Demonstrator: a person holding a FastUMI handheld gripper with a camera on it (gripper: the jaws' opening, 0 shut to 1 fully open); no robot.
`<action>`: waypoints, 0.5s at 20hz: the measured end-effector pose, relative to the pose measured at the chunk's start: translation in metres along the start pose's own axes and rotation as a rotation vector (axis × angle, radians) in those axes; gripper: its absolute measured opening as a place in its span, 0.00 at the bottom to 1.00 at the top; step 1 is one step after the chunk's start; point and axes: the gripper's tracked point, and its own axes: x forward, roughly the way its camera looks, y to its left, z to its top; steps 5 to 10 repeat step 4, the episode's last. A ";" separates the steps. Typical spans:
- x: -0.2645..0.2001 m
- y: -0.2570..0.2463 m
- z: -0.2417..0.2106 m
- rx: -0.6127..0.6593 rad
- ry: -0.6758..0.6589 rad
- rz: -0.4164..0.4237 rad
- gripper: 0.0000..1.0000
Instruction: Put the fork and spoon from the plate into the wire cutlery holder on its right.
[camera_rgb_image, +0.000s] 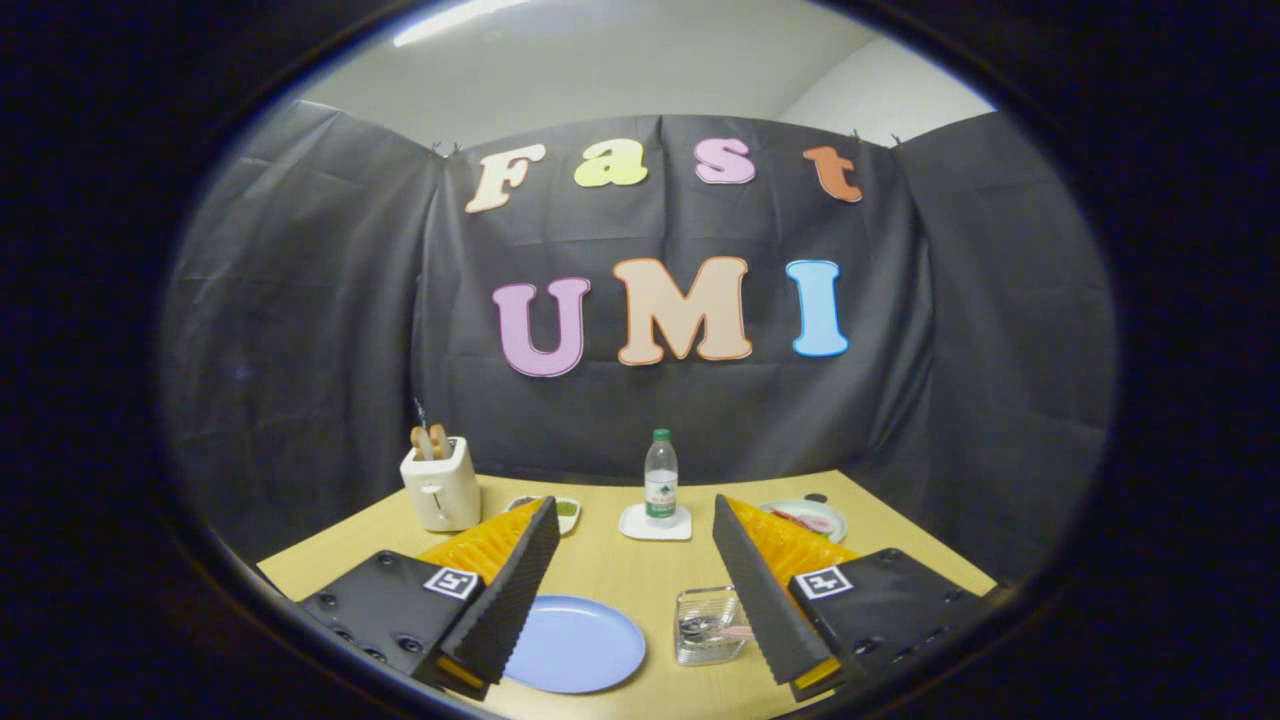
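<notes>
My gripper (634, 503) hangs open above the wooden table (610, 575), its two fingers spread wide with nothing between them. Below and between the fingers lies a round blue plate (575, 645), close to the left finger, and its visible surface is bare. Just to the plate's right, against the right finger, stands the wire cutlery holder (708, 625). Utensils lie inside it, among them something dark and a pink handle (735, 632); I cannot make out which is the fork and which the spoon.
A white toaster (441, 486) with bread in it stands at the back left. A water bottle (660, 478) rests on a white coaster (655, 524) at the back centre. A small dish (566, 510) and a plate of food (806, 520) lie beyond the fingers.
</notes>
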 end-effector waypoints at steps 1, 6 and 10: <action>0.000 0.000 0.004 0.003 -0.006 0.000 0.98; 0.000 0.002 0.013 0.006 -0.026 -0.004 0.98; 0.000 0.002 0.013 0.006 -0.026 -0.004 0.98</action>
